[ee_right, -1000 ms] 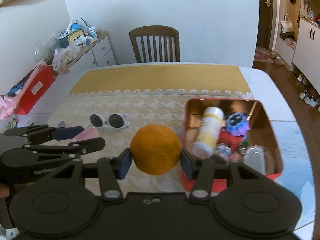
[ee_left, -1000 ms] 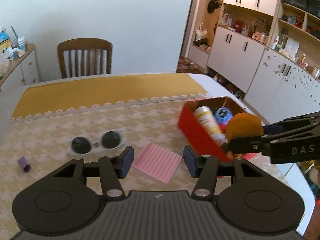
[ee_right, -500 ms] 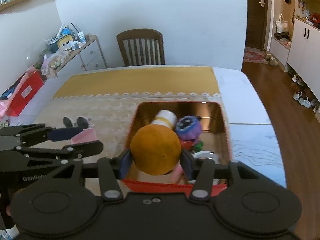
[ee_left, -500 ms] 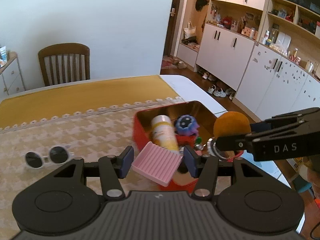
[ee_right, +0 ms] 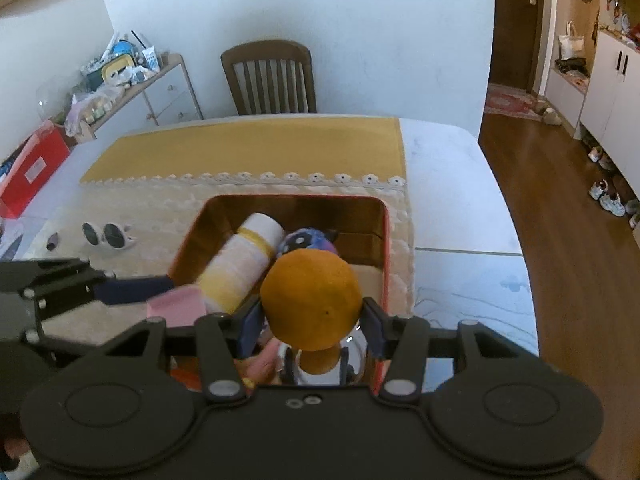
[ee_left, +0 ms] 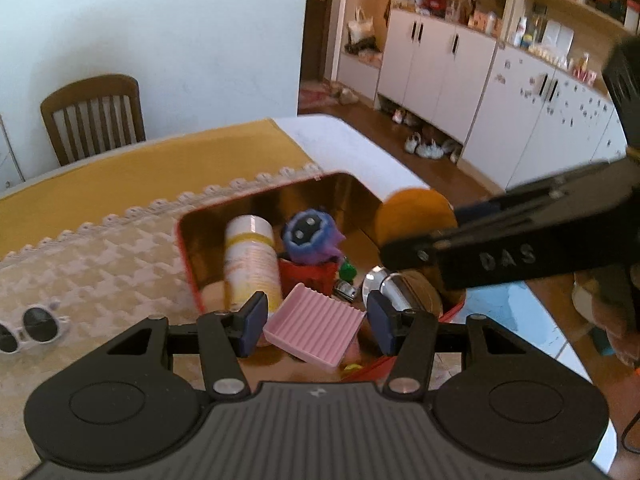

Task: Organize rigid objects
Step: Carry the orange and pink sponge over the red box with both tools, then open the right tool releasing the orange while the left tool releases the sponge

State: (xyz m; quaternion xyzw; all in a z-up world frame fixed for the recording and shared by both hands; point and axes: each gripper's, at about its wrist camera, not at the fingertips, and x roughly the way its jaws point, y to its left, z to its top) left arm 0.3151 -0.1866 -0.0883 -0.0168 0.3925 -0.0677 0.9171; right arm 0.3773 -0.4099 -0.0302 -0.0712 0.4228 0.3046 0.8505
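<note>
My left gripper [ee_left: 316, 326] is shut on a pink ridged soap dish [ee_left: 314, 332] and holds it tilted over the near end of the red tin box [ee_left: 186, 252]. My right gripper [ee_right: 312, 320] is shut on an orange [ee_right: 312, 296] and holds it above the same box [ee_right: 384, 248]; it also shows in the left wrist view [ee_left: 416, 216]. Inside the box lie a white and yellow bottle [ee_left: 250, 264], a blue-purple plush toy [ee_left: 310, 238], a small red box [ee_left: 308, 276] and a shiny metal item [ee_left: 380, 284].
White sunglasses [ee_left: 30, 324] lie on the patterned cloth left of the box, seen also in the right wrist view [ee_right: 106, 234]. A small purple item [ee_right: 53, 241] lies beside them. A wooden chair [ee_right: 270, 78] stands at the table's far side. The table edge runs right of the box.
Both grippers have moved right from the table middle to over the red box, carrying the soap dish and the orange. The sunglasses stay where they were.
</note>
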